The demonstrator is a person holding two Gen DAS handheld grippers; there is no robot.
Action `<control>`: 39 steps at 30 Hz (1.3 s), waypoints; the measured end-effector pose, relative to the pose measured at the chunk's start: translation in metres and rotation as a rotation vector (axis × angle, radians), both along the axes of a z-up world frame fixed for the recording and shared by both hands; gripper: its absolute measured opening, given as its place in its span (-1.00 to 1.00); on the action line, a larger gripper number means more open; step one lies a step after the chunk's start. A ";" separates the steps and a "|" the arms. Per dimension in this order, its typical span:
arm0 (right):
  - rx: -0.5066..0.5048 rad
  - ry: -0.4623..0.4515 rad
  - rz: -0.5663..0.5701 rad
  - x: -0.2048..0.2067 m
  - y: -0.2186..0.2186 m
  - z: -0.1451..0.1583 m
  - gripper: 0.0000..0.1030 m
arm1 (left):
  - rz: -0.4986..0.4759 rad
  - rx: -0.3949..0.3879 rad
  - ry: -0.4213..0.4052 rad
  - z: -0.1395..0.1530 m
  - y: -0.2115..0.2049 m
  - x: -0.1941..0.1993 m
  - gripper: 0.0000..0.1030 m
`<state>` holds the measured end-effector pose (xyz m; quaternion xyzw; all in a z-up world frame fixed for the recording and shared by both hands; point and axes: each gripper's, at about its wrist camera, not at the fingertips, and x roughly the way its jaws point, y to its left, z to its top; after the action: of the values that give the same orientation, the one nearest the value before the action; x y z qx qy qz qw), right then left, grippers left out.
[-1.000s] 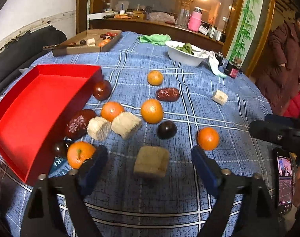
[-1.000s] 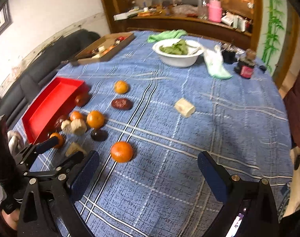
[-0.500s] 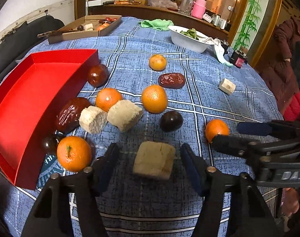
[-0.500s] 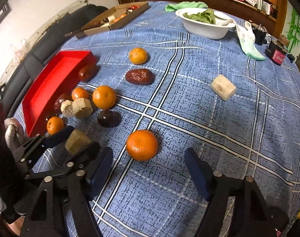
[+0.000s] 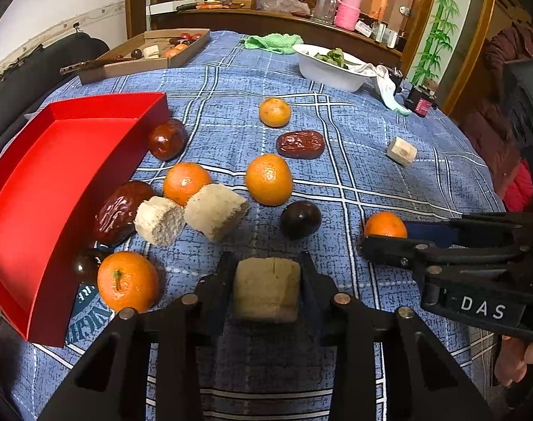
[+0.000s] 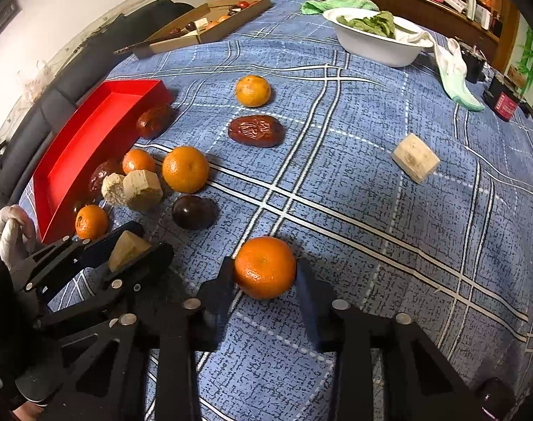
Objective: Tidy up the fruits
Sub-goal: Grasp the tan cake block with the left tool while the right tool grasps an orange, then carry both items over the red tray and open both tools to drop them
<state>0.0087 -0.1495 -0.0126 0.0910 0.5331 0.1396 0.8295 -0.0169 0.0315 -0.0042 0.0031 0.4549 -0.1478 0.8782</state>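
My left gripper (image 5: 266, 273) is shut on a tan cake block (image 5: 266, 289) resting on the blue tablecloth; it also shows in the right wrist view (image 6: 126, 245). My right gripper (image 6: 264, 280) is shut on a mandarin (image 6: 265, 266), seen from the side in the left wrist view (image 5: 385, 225). An empty red tray (image 5: 56, 175) lies at the left. Along it lie mandarins (image 5: 128, 280), red dates (image 5: 121, 210), tan blocks (image 5: 215, 210) and a dark plum (image 5: 300, 219).
A lone pale block (image 6: 415, 161) lies to the right. A white bowl of greens (image 6: 378, 37), a green cloth (image 5: 273, 42) and a cardboard box of items (image 5: 143, 54) stand at the back. A small dark jar (image 6: 505, 103) sits far right.
Both grippers moved forward and closed: the left one onto the tan block, the right one onto the mandarin. A second ago both were open and farther back.
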 end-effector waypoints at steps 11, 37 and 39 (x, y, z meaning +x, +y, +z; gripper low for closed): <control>0.068 -0.071 0.012 -0.001 -0.004 0.029 -0.30 | 0.077 -0.018 -0.036 0.022 0.025 0.009 -0.33; 0.203 -0.101 0.246 0.124 0.158 0.086 -0.29 | 0.363 0.029 -0.007 0.038 0.168 0.074 -0.32; 0.182 -0.090 0.270 0.131 0.176 0.079 -0.29 | 0.375 0.031 0.011 0.029 0.178 0.073 -0.32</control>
<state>0.1399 0.0262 0.0659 0.0869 0.4881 0.3016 0.8144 0.0560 0.2097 0.0253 -0.0692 0.4543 0.0255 0.8878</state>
